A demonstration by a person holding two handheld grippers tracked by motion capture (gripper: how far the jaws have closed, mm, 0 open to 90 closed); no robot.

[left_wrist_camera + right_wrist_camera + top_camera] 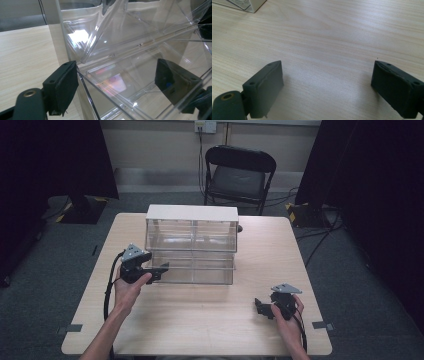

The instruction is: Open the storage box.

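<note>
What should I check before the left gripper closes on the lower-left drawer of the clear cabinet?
1. Left gripper open: ok.
2. Lower-left drawer wall between its jaws: ok; one jaw sits outside, one shows through the clear plastic.
3. Drawer contents: none seen; ok.
4. Clear drawer cabinet square on the table: ok.
5. Right gripper open, away from the cabinet over bare wood: ok.
6. Grip depth: cannot tell.

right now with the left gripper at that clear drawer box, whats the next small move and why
Probably close the left gripper on the clear drawer edge. Its jaws stand open, one outside the lower-left drawer's corner and one seen through the plastic, so the wall seems to lie between them. The right gripper is open over bare table, so it need not move.
</note>
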